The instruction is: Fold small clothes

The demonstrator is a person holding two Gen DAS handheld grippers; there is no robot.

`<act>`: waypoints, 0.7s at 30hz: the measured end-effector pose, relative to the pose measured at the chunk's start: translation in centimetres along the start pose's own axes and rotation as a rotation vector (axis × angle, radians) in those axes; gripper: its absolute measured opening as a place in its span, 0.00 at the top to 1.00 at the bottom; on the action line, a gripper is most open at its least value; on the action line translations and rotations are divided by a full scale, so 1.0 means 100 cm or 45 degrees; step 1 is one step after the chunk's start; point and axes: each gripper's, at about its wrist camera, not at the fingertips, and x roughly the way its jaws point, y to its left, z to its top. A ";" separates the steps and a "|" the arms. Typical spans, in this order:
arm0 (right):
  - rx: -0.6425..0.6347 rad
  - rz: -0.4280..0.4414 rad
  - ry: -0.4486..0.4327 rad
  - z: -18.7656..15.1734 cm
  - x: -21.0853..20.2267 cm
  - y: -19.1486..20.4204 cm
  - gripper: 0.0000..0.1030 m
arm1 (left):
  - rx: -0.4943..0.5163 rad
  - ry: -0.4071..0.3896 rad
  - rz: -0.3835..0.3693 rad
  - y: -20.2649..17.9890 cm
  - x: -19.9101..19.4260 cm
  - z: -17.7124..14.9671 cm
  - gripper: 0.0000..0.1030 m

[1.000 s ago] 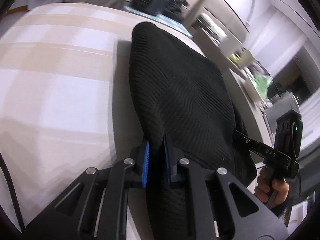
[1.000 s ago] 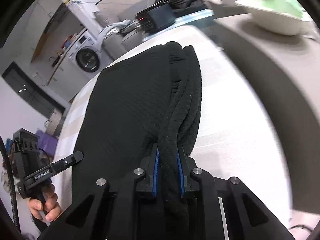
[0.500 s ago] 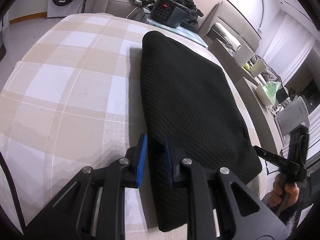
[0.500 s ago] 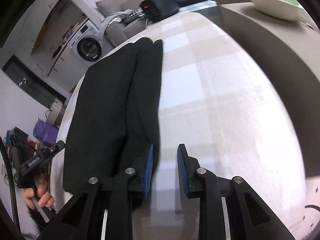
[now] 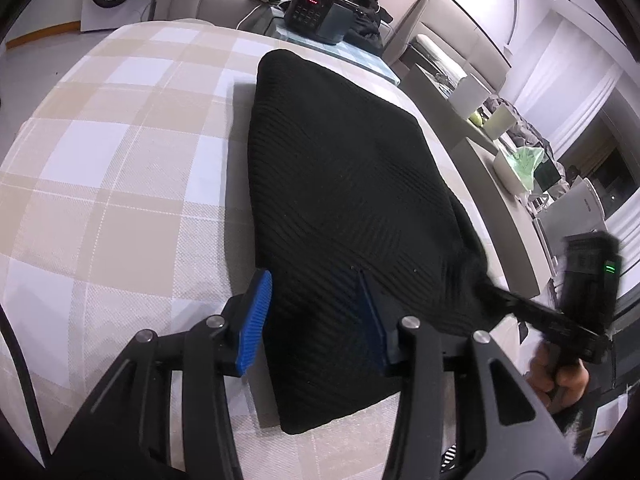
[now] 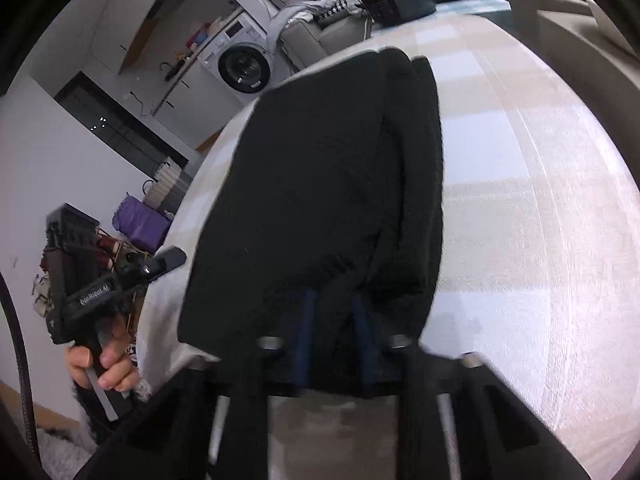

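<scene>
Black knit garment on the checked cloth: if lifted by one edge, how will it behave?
The black knit garment likely hangs limp: in the right wrist view its layered edges already sag into soft rolls. The ribbed weave probably grips rather than slips. The stacked folds may slide apart on the checked cloth unless both ends rise together.

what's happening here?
A person is folding a black knit garment on a checked tablecloth, with a handheld tool in each hand. The left tool is opening, its fingers straddling the garment's near edge without pinching it. The right tool has closed at the thick folded edge; blur hides whether it grips fabric.
</scene>
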 end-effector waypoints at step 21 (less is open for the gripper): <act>0.017 -0.114 -0.125 0.046 0.030 0.006 0.71 | 0.009 0.043 0.016 0.005 0.013 -0.001 0.59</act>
